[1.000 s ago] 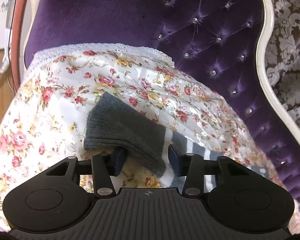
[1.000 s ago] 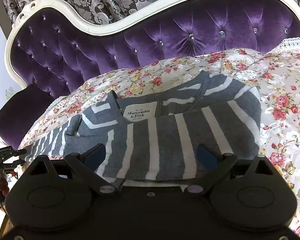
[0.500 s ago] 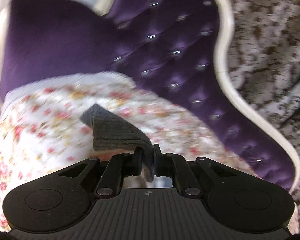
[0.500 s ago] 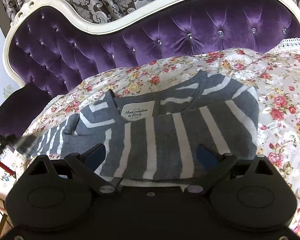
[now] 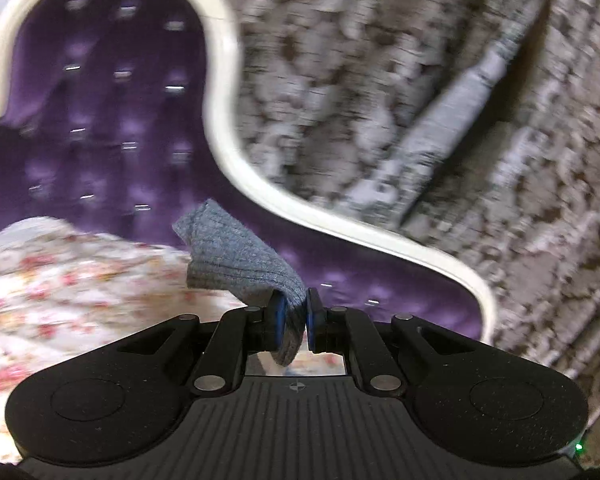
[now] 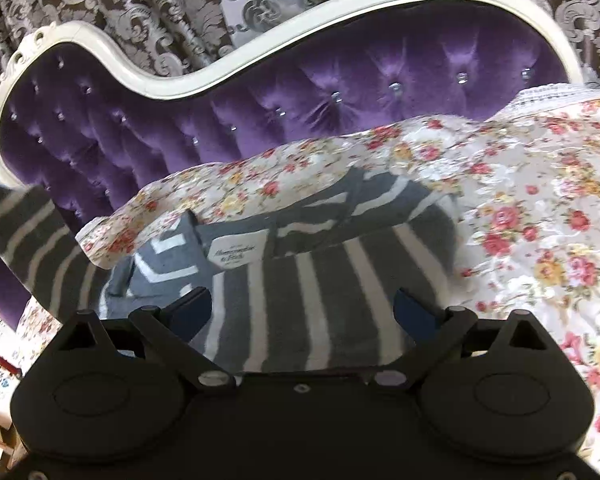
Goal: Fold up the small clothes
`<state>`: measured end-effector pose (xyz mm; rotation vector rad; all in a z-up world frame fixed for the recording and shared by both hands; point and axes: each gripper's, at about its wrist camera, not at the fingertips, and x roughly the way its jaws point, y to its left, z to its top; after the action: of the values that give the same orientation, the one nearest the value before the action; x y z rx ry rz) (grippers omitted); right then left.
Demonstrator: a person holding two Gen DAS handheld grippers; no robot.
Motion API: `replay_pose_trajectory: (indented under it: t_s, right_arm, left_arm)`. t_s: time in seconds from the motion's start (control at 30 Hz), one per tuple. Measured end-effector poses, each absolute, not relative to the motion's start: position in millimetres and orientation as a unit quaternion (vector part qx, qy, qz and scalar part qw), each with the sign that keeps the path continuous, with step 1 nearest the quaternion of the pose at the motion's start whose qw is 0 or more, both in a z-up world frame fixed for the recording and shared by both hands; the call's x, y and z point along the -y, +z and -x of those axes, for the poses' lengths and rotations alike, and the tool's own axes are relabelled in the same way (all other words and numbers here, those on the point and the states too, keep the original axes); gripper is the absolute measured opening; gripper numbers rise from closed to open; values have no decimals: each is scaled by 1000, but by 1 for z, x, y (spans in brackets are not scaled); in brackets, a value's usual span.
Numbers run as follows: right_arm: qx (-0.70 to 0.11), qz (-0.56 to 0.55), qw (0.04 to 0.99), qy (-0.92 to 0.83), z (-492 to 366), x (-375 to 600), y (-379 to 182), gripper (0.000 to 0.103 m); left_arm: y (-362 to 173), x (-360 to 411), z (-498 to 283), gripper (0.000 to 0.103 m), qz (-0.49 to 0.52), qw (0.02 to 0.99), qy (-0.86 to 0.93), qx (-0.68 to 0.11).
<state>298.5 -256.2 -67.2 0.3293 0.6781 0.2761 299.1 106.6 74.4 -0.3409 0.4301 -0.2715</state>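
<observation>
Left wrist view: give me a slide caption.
Left gripper shut on a grey knit sleeve, lifted above the floral cover.

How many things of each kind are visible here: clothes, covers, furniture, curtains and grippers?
Clothes: 1, the grey striped sweater, its sleeve cuff clamped in the left gripper
Covers: 1, the floral bedspread
Furniture: 1, the purple tufted sofa
Curtains: 1, the damask curtain
Grippers: 2, left and right gripper
Total: 6

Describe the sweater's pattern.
Grey with white stripes; the sweater shows best in the right wrist view.
</observation>
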Motion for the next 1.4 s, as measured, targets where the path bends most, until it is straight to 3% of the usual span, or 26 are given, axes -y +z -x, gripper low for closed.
replay_pose_trajectory:
  t_s: [0.23, 0.63, 0.67, 0.73, 1.03, 1.4]
  right_arm:
    - [-328, -177, 921, 116, -300, 274, -65, 98]
    - [-336, -190, 918, 88, -305, 291, -68, 98]
    - [-337, -190, 918, 87, -305, 292, -68, 98]
    - [-339, -189, 918, 84, -305, 292, -68, 98]
    - [-339, -189, 918, 79, -306, 294, -69, 98]
    - [-333, -168, 924, 90, -309, 279, -69, 98]
  left_arm:
    - [62, -32, -316, 10, 159, 941, -189, -230]
    - [-3, 50, -328, 12, 138, 918, -227, -293]
    - [-7, 53, -328, 16, 138, 916, -230, -298]
    - [-14, 57, -328, 36, 140, 912, -236, -305]
    - [-3, 47, -317, 59, 105, 924, -232, -284]
    - [-45, -35, -319, 61, 83, 934, -90, -336]
